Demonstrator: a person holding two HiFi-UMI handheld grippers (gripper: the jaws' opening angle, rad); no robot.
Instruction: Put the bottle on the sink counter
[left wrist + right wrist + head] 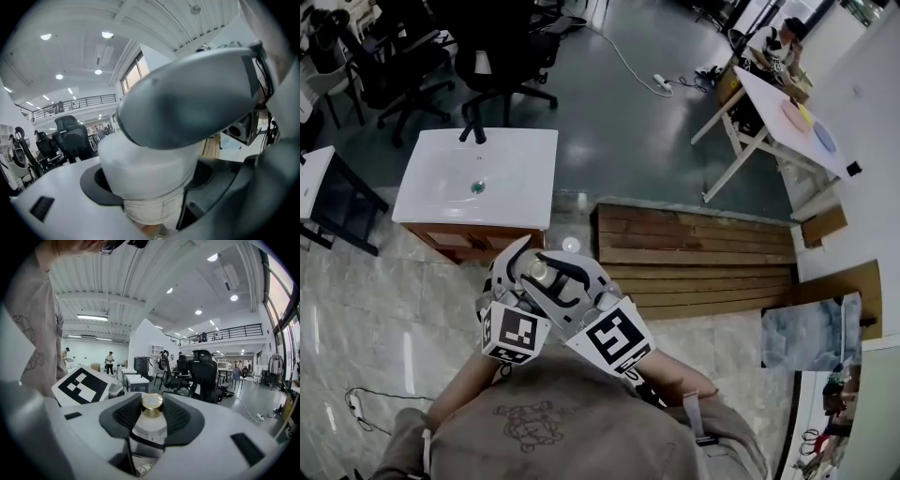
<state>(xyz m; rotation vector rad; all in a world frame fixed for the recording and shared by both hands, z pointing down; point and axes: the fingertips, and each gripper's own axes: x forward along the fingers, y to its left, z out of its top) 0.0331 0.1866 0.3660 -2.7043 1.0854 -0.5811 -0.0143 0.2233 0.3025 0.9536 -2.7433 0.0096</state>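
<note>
Ground first: looking down on a wide stretch of grey floor [609, 112], with office chairs [502, 56] at the far side and a white table [787, 117] off to the right, both well clear of any likely path. Facing the sink counter [417, 192], ahead and slightly to the left, well apart from both grippers, with a black tap [472, 133] at its far edge and bare white rim around the basin for setting something down. Noting a slatted wooden platform [694, 253] just beside the counter's right end, so probably needing to keep left on the way forward. Holding the left gripper [520, 277] and right gripper [572, 281] close together near the chest, both clamped on the bottle [149, 427]: left jaws squeezing its pale body, right jaws pressing their dark pads [180, 416] against the neck just under the gold cap [152, 405]. Keeping the bottle apparently upright, long axis vertical. Judging the left gripper marginally nearer the counter, and the near counter edge the thing to clear before lowering.
</note>
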